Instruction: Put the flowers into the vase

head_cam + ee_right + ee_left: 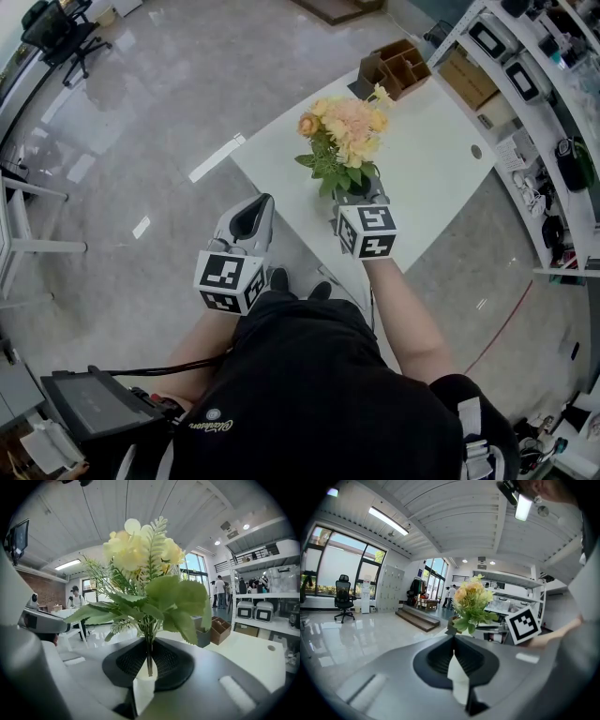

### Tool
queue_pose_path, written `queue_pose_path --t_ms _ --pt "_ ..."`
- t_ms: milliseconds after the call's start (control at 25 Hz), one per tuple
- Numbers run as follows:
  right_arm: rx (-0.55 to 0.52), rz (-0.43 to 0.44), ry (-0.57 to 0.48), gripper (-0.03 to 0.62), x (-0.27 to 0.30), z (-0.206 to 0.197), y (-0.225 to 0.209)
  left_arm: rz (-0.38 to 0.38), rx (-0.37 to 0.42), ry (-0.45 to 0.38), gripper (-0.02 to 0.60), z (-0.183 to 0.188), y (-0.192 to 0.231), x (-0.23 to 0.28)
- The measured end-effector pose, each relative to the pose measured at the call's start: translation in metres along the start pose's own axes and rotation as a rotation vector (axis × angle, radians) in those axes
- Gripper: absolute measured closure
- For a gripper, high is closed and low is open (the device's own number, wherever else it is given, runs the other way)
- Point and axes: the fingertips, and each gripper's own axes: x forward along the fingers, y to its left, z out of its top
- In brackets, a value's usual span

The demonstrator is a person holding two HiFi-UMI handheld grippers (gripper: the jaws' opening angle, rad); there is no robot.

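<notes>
Flowers (345, 141), a bunch of peach and yellow blooms over green leaves, stand upright in the upper middle of the head view, above the near part of the table and held by their stems. The grey glossy floor (141, 122) fills the left and upper left of that view. The white table (422, 169) runs from the centre towards the upper right, and shelves (539, 84) with boxes and devices line the right edge. An office chair (61, 33) sits in the far upper left corner. A brown wooden organiser (398, 66) stands at the table's far end, near the top of the frame. The right gripper (359, 194) is just below the bunch, at the table's near edge; in its own view the right gripper (149, 660) has its jaws drawn in almost together on the thin green stems, which rise straight up between the pads, so the flowers (145, 583) fill the middle of the frame. The left gripper (255, 214) is lower left of the bunch, off the table's edge and over the floor; in its own view the left gripper (453, 641) has its jaw tips meeting with nothing between them, and the flowers (472, 604) show beyond, right of centre.
</notes>
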Motion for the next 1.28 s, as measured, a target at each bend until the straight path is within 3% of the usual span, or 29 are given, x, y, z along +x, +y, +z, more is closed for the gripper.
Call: queue_pose_path --t_ms 520,1120,1280 --pt "-0.047 0.016 0.109 0.548 0.007 -0.019 0.005 -0.008 0.001 -0.006 0.575 0.003 -0.004 0.002" --pt "-0.115 0.014 0.219 0.506 0.004 -0.02 0.005 -0.01 -0.01 -0.03 0.575 0.011 -0.002 0.003" --pt "-0.111 0.027 0.234 0.468 0.002 -0.021 0.004 -0.008 -0.013 -0.037 0.575 0.011 -0.003 0.003"
